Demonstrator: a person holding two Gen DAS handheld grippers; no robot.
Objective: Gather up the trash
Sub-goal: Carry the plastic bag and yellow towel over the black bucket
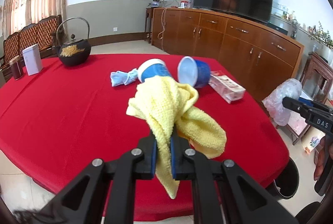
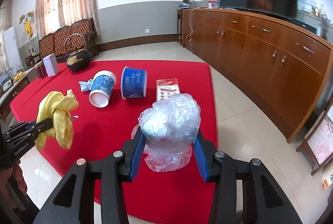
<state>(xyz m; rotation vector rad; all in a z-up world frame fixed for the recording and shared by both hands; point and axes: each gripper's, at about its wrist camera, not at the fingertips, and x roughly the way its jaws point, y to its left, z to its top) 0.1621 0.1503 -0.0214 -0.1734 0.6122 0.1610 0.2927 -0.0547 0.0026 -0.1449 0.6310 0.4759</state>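
Observation:
My left gripper (image 1: 163, 140) is shut on a yellow knitted cloth (image 1: 166, 107), which hangs above the red table (image 1: 62, 109). My right gripper (image 2: 170, 134) is shut on a crumpled clear plastic bag (image 2: 170, 117), held over the table's right edge. Farther back on the table, two blue cups (image 1: 154, 70) (image 1: 193, 74) lie on their sides. A crumpled blue face mask (image 1: 122, 78) lies left of them and a flat snack packet (image 1: 226, 86) right of them. The right wrist view shows the left gripper (image 2: 47, 123) and the cloth (image 2: 56, 111) at the left.
A black iron teapot (image 1: 73, 51), a white tin (image 1: 32, 59) and a brown jar (image 1: 16, 69) stand at the table's far left. A dark bin (image 1: 289, 180) stands on the floor by the table's near right corner. A long wooden cabinet (image 2: 270, 53) with a television runs along the right wall.

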